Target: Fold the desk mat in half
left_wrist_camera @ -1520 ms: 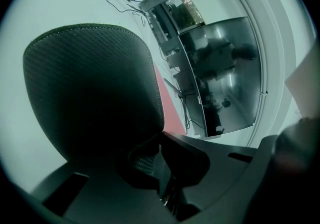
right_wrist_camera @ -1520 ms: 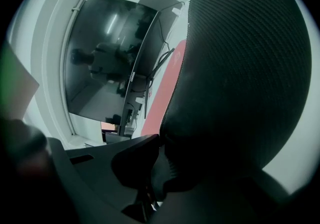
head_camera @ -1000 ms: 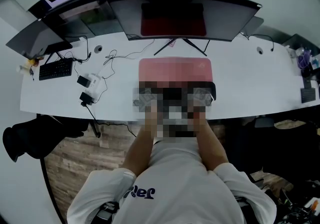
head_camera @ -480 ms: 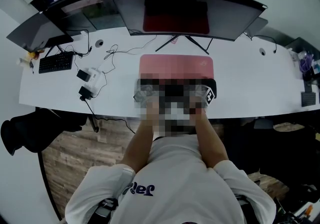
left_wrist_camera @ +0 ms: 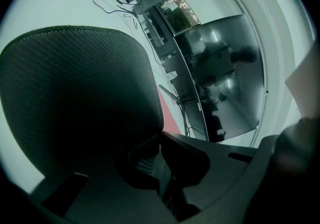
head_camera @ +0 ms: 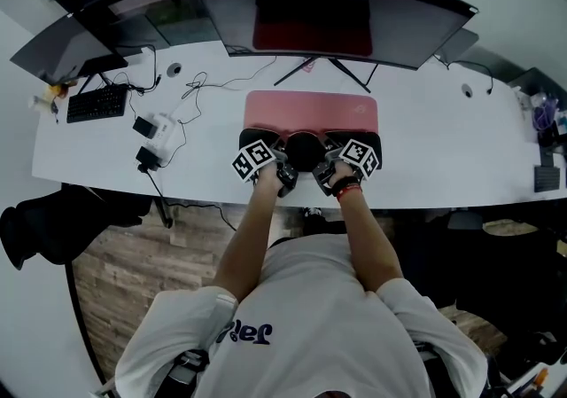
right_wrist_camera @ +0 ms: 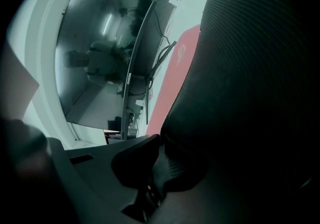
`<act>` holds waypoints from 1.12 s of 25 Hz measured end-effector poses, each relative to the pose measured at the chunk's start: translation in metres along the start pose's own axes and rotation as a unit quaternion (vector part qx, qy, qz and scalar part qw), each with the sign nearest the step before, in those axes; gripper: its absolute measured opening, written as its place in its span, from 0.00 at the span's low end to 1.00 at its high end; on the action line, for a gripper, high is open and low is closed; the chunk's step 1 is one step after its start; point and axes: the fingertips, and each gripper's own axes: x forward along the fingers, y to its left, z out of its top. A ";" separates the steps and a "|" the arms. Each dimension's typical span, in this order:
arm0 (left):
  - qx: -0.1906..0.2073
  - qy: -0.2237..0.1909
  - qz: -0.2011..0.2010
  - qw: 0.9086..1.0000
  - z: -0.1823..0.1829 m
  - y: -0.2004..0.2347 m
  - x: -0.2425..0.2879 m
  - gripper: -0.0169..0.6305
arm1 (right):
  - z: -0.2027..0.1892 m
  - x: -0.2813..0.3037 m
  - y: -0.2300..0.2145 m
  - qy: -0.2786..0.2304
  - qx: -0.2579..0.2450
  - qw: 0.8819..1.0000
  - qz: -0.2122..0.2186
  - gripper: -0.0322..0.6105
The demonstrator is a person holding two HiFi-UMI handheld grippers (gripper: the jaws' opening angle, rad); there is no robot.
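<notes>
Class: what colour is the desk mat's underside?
Black; desk mat underside shows best in left gripper view.

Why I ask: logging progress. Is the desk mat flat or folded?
Desk mat partly folded: left gripper and right gripper pinch its raised near edge, black underside showing; pink far part lies flat.

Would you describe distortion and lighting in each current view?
Head view: evenly lit, fisheye bows the desk into an arc. Left gripper view: round black vignette, desk mat dim and close. Right gripper view: same vignette, monitor showing soft reflections.

desk mat [head_camera: 310, 111] near edge lifted farther; less pink shows
</notes>
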 end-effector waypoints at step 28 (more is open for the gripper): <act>0.001 -0.007 0.014 1.000 0.025 -0.005 0.043 0.07 | 0.033 0.035 0.008 0.015 0.030 0.999 0.022 0.11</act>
